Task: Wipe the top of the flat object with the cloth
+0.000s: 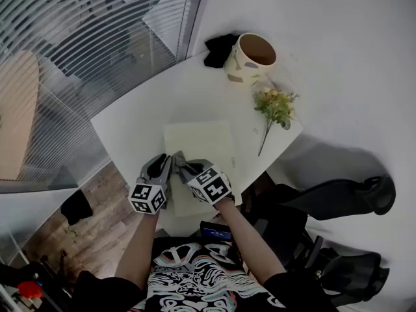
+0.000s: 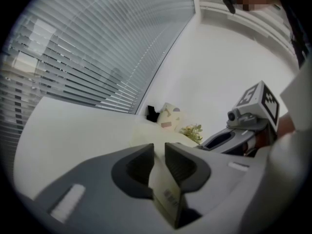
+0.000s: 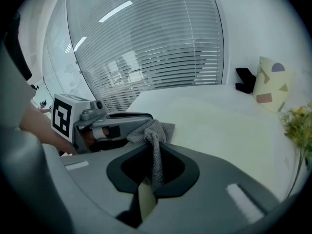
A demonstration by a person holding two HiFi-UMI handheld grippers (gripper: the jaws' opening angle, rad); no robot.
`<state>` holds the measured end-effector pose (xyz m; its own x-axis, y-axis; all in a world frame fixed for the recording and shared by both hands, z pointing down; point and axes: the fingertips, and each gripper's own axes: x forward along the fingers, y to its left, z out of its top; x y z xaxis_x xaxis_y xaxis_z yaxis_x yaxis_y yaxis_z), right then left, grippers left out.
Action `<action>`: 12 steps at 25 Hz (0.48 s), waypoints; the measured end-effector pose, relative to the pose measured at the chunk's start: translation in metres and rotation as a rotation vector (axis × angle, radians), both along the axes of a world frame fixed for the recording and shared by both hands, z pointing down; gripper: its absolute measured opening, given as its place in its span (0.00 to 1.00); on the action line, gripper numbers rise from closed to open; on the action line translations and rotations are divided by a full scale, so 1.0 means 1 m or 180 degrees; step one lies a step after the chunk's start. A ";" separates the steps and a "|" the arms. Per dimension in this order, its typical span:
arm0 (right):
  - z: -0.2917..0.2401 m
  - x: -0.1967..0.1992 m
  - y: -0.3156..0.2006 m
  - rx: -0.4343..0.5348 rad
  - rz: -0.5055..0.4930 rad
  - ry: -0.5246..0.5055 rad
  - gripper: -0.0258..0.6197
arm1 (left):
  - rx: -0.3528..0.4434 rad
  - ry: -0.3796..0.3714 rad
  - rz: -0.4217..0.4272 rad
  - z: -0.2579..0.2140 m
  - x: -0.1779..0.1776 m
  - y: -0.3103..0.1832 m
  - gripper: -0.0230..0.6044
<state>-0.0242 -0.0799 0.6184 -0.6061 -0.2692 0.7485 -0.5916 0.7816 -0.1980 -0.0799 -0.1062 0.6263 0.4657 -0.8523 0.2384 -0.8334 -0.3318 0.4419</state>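
Observation:
A pale yellow-green flat mat (image 1: 201, 142) lies on the white table (image 1: 143, 116). My left gripper (image 1: 160, 166) is at the mat's near left edge. In the left gripper view that gripper (image 2: 159, 152) is shut on the mat's thin edge (image 2: 167, 191). Right beside it, my right gripper (image 1: 185, 169) rests over the mat's near part. The right gripper view shows this gripper (image 3: 155, 152) shut on a grey cloth (image 3: 153, 129), which bunches out past the jaws onto the mat (image 3: 219, 126). The cloth (image 1: 178, 158) sits between the two grippers.
At the table's far side stand a cream patterned pot (image 1: 251, 58) and a black object (image 1: 218, 48). A sprig of yellow flowers (image 1: 275, 106) lies right of the mat. Window blinds (image 1: 78, 38) run along the left, and a dark office chair (image 1: 325, 207) is at the right.

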 end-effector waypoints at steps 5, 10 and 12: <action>0.000 -0.002 -0.009 -0.0045 0.0037 -0.0002 0.07 | -0.0002 -0.0003 0.0008 0.000 -0.001 0.000 0.22; -0.001 -0.004 -0.017 -0.0049 0.0072 -0.0006 0.07 | -0.0004 0.0016 0.0011 -0.001 0.000 0.001 0.22; -0.001 -0.005 -0.021 -0.0062 0.0090 -0.0008 0.07 | 0.0004 0.0005 0.0008 -0.001 0.000 0.002 0.21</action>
